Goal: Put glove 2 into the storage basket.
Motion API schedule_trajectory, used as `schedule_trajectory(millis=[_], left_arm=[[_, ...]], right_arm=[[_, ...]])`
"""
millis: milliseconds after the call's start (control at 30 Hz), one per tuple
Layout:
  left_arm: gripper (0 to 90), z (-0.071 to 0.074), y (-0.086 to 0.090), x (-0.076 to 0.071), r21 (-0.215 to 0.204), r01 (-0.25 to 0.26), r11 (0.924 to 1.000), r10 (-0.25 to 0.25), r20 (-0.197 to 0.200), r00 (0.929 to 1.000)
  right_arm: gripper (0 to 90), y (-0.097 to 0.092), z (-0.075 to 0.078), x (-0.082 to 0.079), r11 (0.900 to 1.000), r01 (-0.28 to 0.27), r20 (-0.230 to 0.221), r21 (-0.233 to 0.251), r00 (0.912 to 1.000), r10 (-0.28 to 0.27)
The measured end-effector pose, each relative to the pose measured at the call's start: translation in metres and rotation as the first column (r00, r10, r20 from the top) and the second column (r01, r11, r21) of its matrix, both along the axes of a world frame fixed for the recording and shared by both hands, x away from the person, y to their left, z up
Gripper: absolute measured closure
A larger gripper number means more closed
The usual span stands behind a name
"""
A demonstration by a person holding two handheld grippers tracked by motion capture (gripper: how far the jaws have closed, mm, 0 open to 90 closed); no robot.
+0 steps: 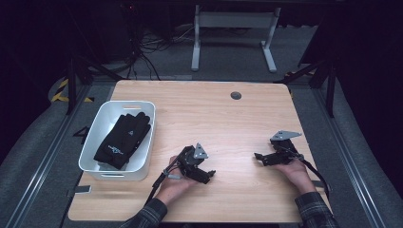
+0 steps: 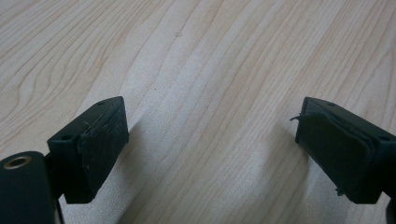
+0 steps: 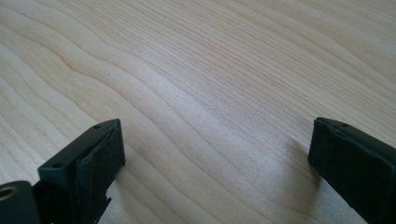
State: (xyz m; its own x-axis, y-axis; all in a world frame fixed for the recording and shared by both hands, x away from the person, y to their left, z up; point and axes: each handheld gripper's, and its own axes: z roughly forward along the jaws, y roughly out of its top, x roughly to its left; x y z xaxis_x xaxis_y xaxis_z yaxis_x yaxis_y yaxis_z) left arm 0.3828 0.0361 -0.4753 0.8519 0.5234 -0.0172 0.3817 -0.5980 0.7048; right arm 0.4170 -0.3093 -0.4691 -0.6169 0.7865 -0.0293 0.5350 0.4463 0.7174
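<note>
Wooden table (image 1: pixel 209 109) with 2 grippers resting on its near part. On the left, the left gripper (image 1: pixel 208 175) has its jaws wide open, and between them is bare wood. On the right, well apart from it, the right gripper (image 1: pixel 258 156) is wide open too and holds nothing. Black gloves (image 1: pixel 122 138) lie inside a white tub (image 1: pixel 95 124) at the table's left edge, left of the left gripper.

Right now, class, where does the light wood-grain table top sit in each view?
High view: light wood-grain table top across the middle of the picture.
Left gripper view: behind the left gripper, between its open jaws.
Right gripper view: behind the right gripper, likewise.
Shared landmark: the wavy grain.
</note>
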Motion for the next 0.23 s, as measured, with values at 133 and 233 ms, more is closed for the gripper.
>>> schedule_trajectory(millis=[133, 233], left_arm=[[9.9, 0.0, 0.0, 0.0, 0.0, 0.0, 1.0, 0.0, 0.0, 1.0], [9.9, 0.0, 0.0, 0.0, 0.0, 0.0, 1.0, 0.0, -0.001, 1.0]], right_arm=[[4.1, 0.0, 0.0, 0.0, 1.0, -0.002, 0.0, 0.0, 1.0, 0.002], [4.1, 0.0, 0.0, 0.0, 1.0, -0.002, 0.0, 0.0, 1.0, 0.002]])
